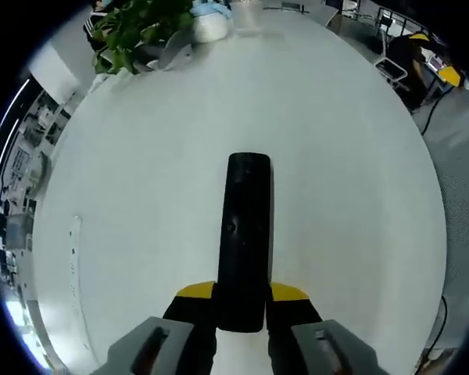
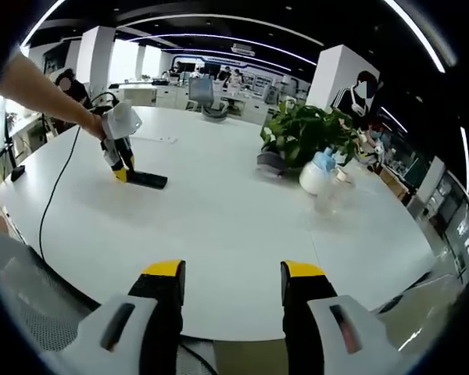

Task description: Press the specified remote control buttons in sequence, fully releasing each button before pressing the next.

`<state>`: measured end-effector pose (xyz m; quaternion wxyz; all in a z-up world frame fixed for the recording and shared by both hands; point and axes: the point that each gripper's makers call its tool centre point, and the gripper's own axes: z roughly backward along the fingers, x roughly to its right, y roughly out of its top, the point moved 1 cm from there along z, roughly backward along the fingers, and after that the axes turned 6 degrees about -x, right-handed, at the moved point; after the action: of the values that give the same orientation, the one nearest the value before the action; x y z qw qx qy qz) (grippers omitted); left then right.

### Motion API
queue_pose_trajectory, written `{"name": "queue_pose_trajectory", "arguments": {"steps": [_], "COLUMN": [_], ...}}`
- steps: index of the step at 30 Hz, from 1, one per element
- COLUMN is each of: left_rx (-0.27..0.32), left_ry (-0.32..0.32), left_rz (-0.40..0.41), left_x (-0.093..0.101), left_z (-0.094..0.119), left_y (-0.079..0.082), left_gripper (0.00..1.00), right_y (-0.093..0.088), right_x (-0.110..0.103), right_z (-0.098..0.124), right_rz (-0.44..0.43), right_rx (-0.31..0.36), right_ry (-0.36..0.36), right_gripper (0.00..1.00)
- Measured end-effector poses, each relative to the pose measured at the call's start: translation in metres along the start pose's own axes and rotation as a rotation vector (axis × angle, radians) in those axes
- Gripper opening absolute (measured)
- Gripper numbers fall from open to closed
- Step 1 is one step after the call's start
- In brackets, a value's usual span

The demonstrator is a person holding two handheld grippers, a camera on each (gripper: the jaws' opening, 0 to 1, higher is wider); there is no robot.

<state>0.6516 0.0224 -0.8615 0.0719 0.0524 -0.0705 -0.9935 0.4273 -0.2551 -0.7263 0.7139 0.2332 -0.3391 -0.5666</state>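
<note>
A long black remote control point(image 1: 245, 234) lies lengthwise on the white table point(image 1: 141, 203) in the left gripper view. My left gripper point(image 1: 242, 301) is shut on the remote's near end, its yellow-tipped jaws against both sides. In the right gripper view the same remote point(image 2: 147, 180) shows small at the far left, with the left gripper point(image 2: 123, 173) and a person's arm point(image 2: 47, 90) above it. My right gripper point(image 2: 230, 281) hovers open over the table's near edge, with nothing between its jaws.
A potted green plant point(image 2: 309, 133) stands on the table beside a white and blue bottle point(image 2: 319, 173) and a clear cup point(image 2: 334, 194). A black cable point(image 2: 56, 195) trails across the left side. Office desks and chairs lie beyond the table.
</note>
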Motion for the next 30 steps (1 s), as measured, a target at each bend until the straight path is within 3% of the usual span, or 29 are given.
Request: {"name": "queue_pose_trajectory", "arguments": {"steps": [7,19,30], "left_rx": [-0.037,-0.05,-0.05], "left_ry": [0.0,-0.01,-0.038], "left_rz": [0.002,0.037,0.06], "left_x": [0.018,0.046,0.064], "left_z": [0.002,0.006,0.006], "left_y": [-0.007,-0.018,-0.03], "left_gripper": [0.22,0.22,0.23], "right_y": [0.006,0.007,-0.001], "right_x": [-0.007,-0.014,0.0], "right_z": [0.002,0.003,0.002], "right_rz": [-0.06,-0.058,-0.033], "right_rx": [0.028,0.039,0.009], "right_ry": [0.065,0.097,0.0], "right_gripper": [0.51,0.51,0.49]}}
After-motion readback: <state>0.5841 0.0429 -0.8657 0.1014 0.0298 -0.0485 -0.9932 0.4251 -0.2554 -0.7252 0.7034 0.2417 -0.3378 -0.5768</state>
